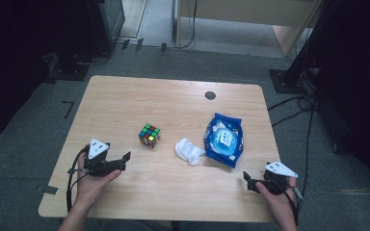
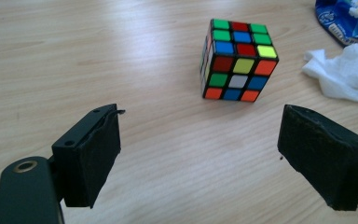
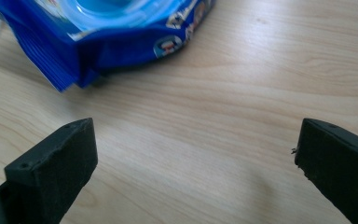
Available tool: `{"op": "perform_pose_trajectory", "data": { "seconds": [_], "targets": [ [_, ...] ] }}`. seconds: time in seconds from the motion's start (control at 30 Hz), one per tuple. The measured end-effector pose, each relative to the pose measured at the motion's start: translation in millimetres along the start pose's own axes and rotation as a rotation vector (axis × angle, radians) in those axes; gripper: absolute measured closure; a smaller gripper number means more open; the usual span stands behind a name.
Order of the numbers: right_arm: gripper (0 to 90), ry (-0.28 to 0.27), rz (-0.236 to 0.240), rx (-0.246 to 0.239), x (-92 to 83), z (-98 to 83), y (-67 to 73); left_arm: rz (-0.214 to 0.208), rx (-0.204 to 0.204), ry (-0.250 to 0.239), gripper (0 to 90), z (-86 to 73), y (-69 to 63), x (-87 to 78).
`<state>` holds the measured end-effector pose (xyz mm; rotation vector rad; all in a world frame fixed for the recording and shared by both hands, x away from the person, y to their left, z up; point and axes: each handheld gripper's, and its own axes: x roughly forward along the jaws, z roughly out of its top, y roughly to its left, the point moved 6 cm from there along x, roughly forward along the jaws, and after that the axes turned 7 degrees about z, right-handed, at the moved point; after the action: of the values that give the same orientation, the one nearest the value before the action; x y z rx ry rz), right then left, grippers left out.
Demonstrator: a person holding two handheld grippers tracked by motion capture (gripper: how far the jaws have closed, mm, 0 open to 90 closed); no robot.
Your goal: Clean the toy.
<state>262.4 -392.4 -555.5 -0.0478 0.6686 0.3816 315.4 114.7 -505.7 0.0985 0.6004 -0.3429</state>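
Left gripper [image 2: 198,149]: jaws wide apart, empty, low over wooden table [image 1: 125,96]. Rubik's cube [image 2: 237,60] at its 12 o'clock, near, not touched. Right gripper [image 3: 196,168]: jaws wide apart, empty; blue wipes pack [image 3: 107,32] at its 11 o'clock. Crumpled white tissue [image 1: 189,150] between cube and pack, touching pack edge.

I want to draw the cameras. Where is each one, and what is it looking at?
High view: above the table, looking down; both forearms and grippers show.
Left gripper view: on the left gripper, facing the cube; its jaws show.
Right gripper view: on the right gripper, facing the blue packet; its jaws show.
Shared: the high and left gripper views show the cube.
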Motion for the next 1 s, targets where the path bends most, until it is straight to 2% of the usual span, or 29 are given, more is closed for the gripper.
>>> {"op": "perform_pose_trajectory", "data": {
  "seconds": [0.03,0.1,0.2,0.3,0.47,0.5,0.57,0.63,0.73,0.87,0.9,1.0],
  "targets": [
    [0.0,0.023,-0.017,-0.006,1.2,-3.7,-1.3,0.008,-0.011,-0.004,13.6,-3.9,3.8,-3.1],
    [0.0,0.041,-0.017,0.003,2.9,-7.0,-1.1,0.016,-0.019,-0.005,13.6,-7.4,8.4,-6.2],
    [0.0,0.053,-0.031,-0.004,3.1,-7.8,-1.7,0.023,-0.022,-0.001,13.6,-11.6,12.6,-9.5],
    [0.0,0.087,-0.058,-0.01,4.6,-10.0,-2.3,0.041,-0.022,0.016,13.6,-22.6,20.9,-15.4],
    [0.0,0.096,-0.044,0.015,5.1,-10.7,-4.0,0.069,-0.012,0.039,13.6,-36.2,28.8,-21.4],
    [0.0,0.099,-0.04,0.023,5.2,-10.9,-4.2,0.082,-0.01,0.05,13.6,-43.0,32.7,-23.8],
    [0.0,0.108,-0.02,0.051,5.8,-11.7,-5.0,0.09,-0.012,0.063,13.6,-49.2,36.2,-25.7],
    [0.0,0.11,-0.02,0.064,5.8,-11.9,-5.6,0.099,-0.013,0.069,13.6,-53.9,39.3,-27.7],
    [0.0,0.111,-0.021,0.064,5.7,-11.9,-5.6,0.119,0.001,0.082,13.7,-59.6,42.1,-29.4],
    [0.0,0.11,-0.021,0.064,5.7,-11.9,-5.6,0.116,0.013,0.111,13.6,-66.1,42.0,-28.4],
    [0.0,0.11,-0.02,0.065,5.7,-11.9,-5.5,0.13,0.039,0.137,13.7,-70.8,41.1,-26.1],
    [0.0,0.111,-0.021,0.065,5.7,-12.0,-5.6,0.132,0.045,0.156,13.6,-74.4,40.0,-23.5]
  ]
}}
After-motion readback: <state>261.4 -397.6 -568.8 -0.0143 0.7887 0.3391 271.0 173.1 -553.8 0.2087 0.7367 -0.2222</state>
